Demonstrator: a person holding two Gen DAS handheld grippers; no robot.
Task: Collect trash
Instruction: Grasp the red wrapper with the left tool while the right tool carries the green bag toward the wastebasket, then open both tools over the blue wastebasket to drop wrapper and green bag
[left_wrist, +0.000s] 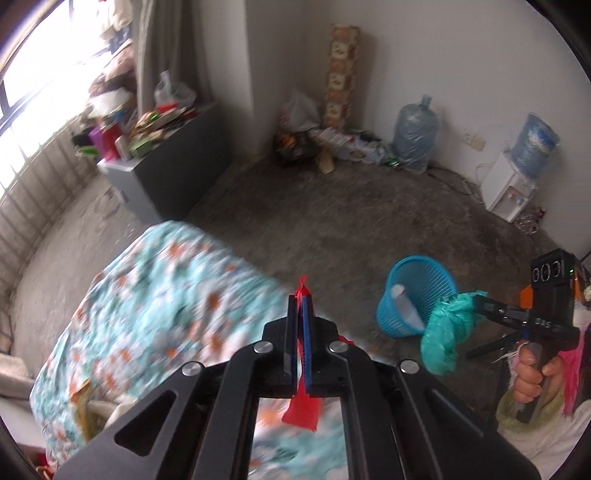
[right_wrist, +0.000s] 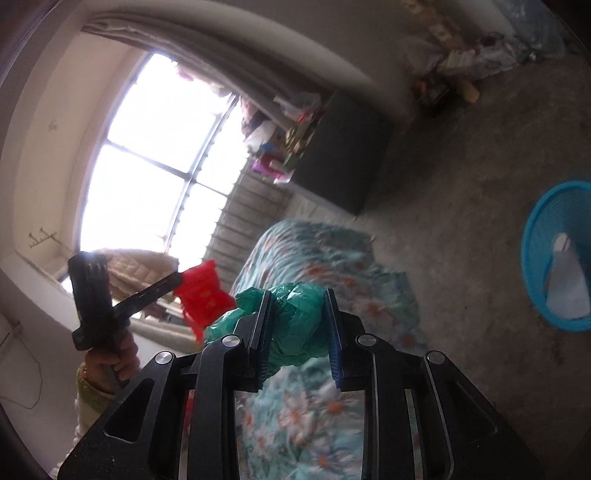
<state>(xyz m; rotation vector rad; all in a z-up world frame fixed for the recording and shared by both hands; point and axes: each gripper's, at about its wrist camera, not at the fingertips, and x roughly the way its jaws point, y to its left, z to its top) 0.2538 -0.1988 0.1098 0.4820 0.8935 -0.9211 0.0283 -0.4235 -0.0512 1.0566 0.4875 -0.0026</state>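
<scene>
Above the flowered bed (left_wrist: 155, 295): left gripper (left_wrist: 301, 295) clamped on red wrapper (left_wrist: 301, 410); right gripper (right_wrist: 299, 299) clamped on green bag (right_wrist: 291, 317); blue basket (left_wrist: 417, 295) at two o'clock, on floor (left_wrist: 332, 221).

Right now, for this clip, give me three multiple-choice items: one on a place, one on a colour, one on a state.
1. Where does the blue basket stand?
A. on the bed
B. on the floor
C. on the grey cabinet

2. What colour is the bag in the right tongs?
A. teal
B. yellow
C. black

3. How do the left tongs stand?
A. wide open, empty
B. open around a bottle
C. shut on the red bag

Answers:
1 B, the basket sits on bare floor beside the floral bedspread.
2 A, the crumpled teal bag fills the gap.
3 C, red plastic sticks out past both ends of the closed fingers.
</scene>
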